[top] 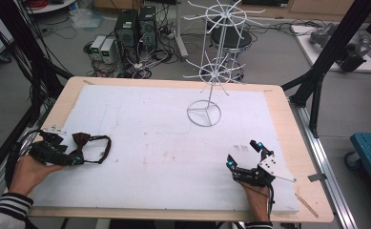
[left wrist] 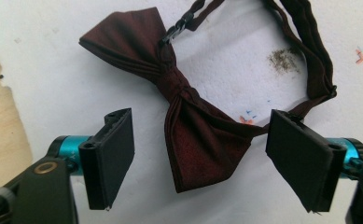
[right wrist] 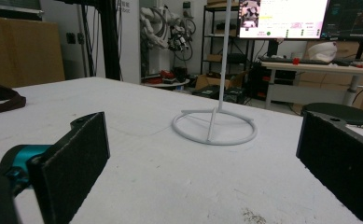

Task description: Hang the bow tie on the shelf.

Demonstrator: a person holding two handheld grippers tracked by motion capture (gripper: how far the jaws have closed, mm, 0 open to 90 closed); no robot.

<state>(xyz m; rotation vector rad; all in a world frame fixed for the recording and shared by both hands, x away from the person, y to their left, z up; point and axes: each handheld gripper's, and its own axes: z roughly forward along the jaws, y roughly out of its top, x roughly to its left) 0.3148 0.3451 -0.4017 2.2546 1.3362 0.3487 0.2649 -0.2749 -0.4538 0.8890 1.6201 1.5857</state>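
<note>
While the left gripper (left wrist: 200, 158) stands with its jaws spread wide and nothing clamped between them, a dark red bow tie (left wrist: 179, 116) lies on the white sheet (left wrist: 53, 70) straight ahead of it, the nearer wing of the bow reaching down into the gap between the two black pads (left wrist: 116, 156) without touching either one. Beyond the knot, the other wing fans away from the tool, and the tie's strap (left wrist: 317, 56) loops off past the far jaw and curves back to end just beside that jaw's tip. From the high view, the left gripper (top: 66, 150) sits at the near left edge of the sheet in the person's hand (top: 28, 171), with the bow tie (top: 83, 140) at its tip and the strap ring spread out farther along. Well apart, the right gripper (top: 242, 155) rests low on the sheet, also wide open and holding nothing. Ahead of its jaws, in the right gripper view, stands a white wire rack (right wrist: 214, 126), its ring base flat on the sheet, with clear space between it and the pads.
</note>
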